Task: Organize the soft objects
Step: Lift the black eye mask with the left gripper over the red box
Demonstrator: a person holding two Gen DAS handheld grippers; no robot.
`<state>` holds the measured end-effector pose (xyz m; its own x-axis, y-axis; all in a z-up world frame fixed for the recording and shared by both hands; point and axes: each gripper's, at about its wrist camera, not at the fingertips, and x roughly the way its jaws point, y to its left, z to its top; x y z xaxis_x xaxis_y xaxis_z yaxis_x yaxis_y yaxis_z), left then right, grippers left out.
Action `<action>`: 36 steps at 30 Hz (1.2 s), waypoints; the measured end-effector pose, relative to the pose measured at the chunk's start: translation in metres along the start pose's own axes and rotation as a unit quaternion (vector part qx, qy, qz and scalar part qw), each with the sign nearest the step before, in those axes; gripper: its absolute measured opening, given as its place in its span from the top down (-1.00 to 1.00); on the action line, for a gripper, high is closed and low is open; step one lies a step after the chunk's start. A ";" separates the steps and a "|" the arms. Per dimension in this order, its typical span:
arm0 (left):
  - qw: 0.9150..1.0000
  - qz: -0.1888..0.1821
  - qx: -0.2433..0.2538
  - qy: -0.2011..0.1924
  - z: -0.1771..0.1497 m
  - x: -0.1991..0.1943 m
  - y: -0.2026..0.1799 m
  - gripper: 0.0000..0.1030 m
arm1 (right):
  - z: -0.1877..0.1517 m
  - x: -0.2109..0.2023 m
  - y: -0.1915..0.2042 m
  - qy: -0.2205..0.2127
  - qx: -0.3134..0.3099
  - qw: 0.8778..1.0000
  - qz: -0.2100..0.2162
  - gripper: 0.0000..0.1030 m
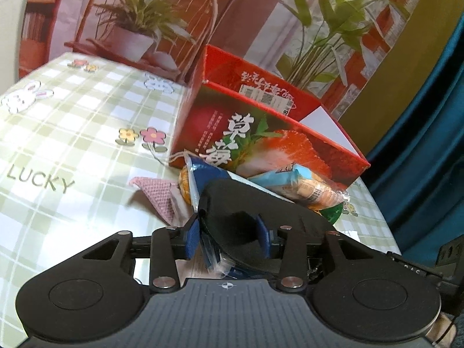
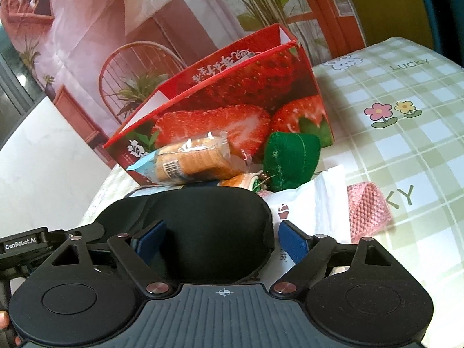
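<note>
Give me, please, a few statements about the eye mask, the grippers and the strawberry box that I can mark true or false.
1. The left gripper is closed on the black eye mask. True.
2. The right gripper pinches the mask shut. False: its jaws stand open around it.
3. The strawberry box has its lid closed. False: its top is open.
4. The biscuit packet lies outside the box. True.
5. The green pouch is inside the box. False: it lies in front of the box.

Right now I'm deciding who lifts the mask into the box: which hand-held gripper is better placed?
Left, probably. Its hand-held gripper sits narrow around the mask, while the right one gapes wide. The box lies just ahead of both.
</note>
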<state>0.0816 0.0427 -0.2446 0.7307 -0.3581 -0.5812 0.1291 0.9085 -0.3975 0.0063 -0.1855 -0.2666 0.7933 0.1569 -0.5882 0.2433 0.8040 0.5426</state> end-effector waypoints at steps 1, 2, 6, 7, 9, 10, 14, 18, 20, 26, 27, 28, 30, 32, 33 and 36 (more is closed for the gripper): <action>1.000 0.002 0.006 -0.004 0.000 -0.002 -0.001 0.35 | 0.001 -0.001 0.002 -0.004 -0.004 1.000 -0.001 -0.42; 1.000 0.006 0.013 -0.008 0.001 -0.003 -0.003 0.43 | 0.001 -0.004 0.005 -0.009 -0.011 1.000 -0.004 -0.31; 0.999 0.018 0.040 -0.029 0.003 -0.011 -0.011 0.55 | 0.006 -0.017 0.019 -0.037 -0.054 0.998 -0.026 0.12; 0.998 0.018 0.044 -0.034 0.004 -0.013 -0.013 0.55 | 0.007 -0.020 0.021 -0.044 -0.059 0.997 -0.024 0.15; 0.997 0.018 0.055 -0.045 0.005 -0.018 -0.017 0.61 | 0.009 -0.026 0.026 -0.057 -0.067 0.996 -0.020 0.25; 0.997 0.016 0.060 -0.051 0.005 -0.021 -0.019 0.62 | 0.010 -0.029 0.029 -0.062 -0.073 0.995 -0.020 0.29; 0.995 0.007 0.070 -0.070 0.007 -0.030 -0.023 0.70 | 0.015 -0.040 0.037 -0.079 -0.094 0.992 -0.012 0.52; 0.994 -0.002 0.069 -0.081 0.010 -0.033 -0.024 0.74 | 0.022 -0.046 0.045 -0.084 -0.109 0.991 0.000 0.64; 0.994 -0.005 0.070 -0.088 0.011 -0.036 -0.026 0.74 | 0.026 -0.050 0.050 -0.088 -0.118 0.989 0.003 0.66; 0.991 -0.012 0.081 -0.110 0.023 -0.050 -0.034 0.75 | 0.036 -0.062 0.063 -0.105 -0.137 0.985 0.014 0.68; 0.990 -0.013 0.084 -0.115 0.025 -0.052 -0.036 0.75 | 0.038 -0.064 0.065 -0.105 -0.138 0.985 0.015 0.68; 0.989 -0.015 0.086 -0.120 0.029 -0.055 -0.038 0.75 | 0.041 -0.065 0.067 -0.108 -0.142 0.984 0.017 0.68; 0.987 -0.019 0.091 -0.130 0.034 -0.060 -0.042 0.74 | 0.048 -0.069 0.070 -0.113 -0.147 0.982 0.021 0.68; 0.985 -0.020 0.096 -0.141 0.041 -0.063 -0.045 0.75 | 0.054 -0.072 0.073 -0.121 -0.151 0.981 0.025 0.68; 0.984 -0.021 0.097 -0.145 0.043 -0.064 -0.047 0.74 | 0.059 -0.074 0.074 -0.126 -0.153 0.980 0.028 0.68; 0.983 -0.025 0.097 -0.152 0.055 -0.064 -0.050 0.74 | 0.072 -0.076 0.077 -0.135 -0.160 0.977 0.032 0.68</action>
<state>0.0656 0.0320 -0.1482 0.8833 -0.3495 -0.3125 0.2745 0.9259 -0.2597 0.0048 -0.1765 -0.1365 0.9303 0.0908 -0.3553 0.0347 0.9427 0.3318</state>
